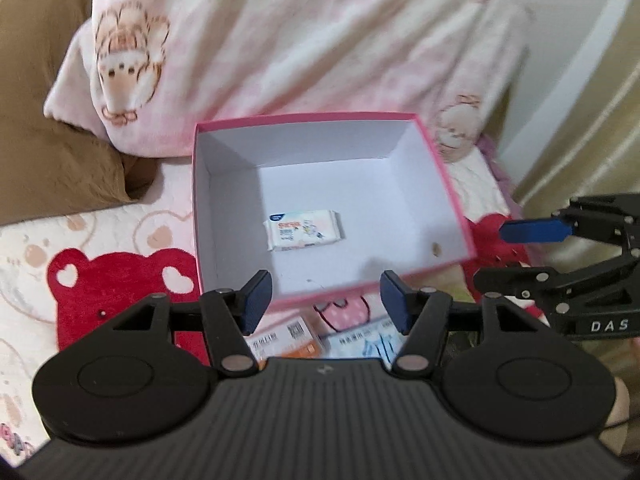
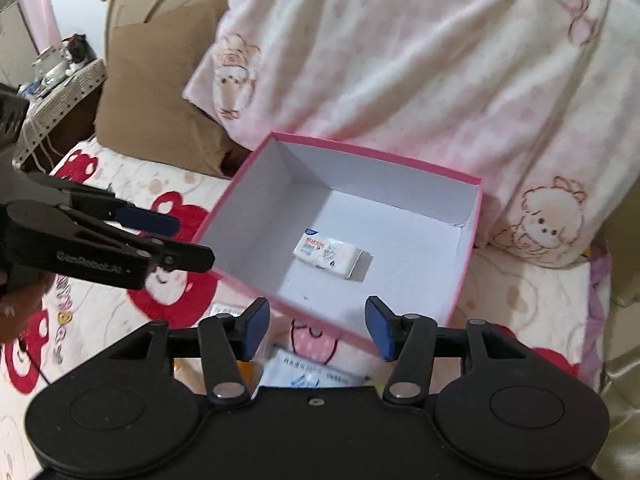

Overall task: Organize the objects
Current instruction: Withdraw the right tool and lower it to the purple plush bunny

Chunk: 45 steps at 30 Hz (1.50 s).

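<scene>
The small white tissue pack lies flat on the floor of the pink box, a little toward the box's near wall and touching none of its sides; it is the only thing inside. The box sits on the bed, its far wall against the pink fleece blanket heaped behind it. My left tool hangs above the box's near rim with its jaws spread and nothing between them, and my right tool hovers beside it, likewise spread and empty. I judge one item is stowed and I am between placements. On the bed just in front of the near wall, partly hidden under the tools, lie an orange-and-white packet and a blue-and-white packet. The next move, I reckon, calls for dropping back to one of those, closing on its edges, and lifting it clear of the rim.
</scene>
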Each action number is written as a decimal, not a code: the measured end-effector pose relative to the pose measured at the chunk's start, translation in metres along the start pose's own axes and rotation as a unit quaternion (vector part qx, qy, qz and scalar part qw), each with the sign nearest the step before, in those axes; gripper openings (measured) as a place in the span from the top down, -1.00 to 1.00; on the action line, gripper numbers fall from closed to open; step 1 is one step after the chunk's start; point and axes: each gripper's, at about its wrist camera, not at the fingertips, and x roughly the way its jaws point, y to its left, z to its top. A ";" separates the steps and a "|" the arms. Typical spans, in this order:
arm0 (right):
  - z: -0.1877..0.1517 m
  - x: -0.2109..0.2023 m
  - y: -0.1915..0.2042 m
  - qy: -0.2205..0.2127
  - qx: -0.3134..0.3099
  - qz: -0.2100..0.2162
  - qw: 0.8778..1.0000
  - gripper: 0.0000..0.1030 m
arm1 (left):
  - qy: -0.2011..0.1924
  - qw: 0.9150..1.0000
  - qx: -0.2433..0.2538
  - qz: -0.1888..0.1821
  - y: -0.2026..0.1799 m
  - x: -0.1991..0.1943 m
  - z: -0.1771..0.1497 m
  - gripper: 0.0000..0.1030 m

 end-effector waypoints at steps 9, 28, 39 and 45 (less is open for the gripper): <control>-0.060 -0.057 0.023 -0.037 -0.011 0.020 0.999 -0.25 | 0.006 0.996 0.093 -0.004 -0.042 -0.042 -0.053 -0.24; -0.182 -0.026 0.052 0.005 -0.064 0.065 0.996 -0.43 | 0.042 0.994 0.085 -0.052 -0.077 -0.006 -0.142 -0.29; -0.198 0.057 0.052 0.044 -0.098 0.028 0.994 -0.45 | 0.043 0.998 0.012 -0.049 -0.075 0.055 -0.178 -0.46; -0.221 0.073 0.043 -0.017 -0.082 -0.036 0.996 -0.46 | 0.037 0.997 -0.015 -0.071 -0.074 0.078 -0.198 -0.43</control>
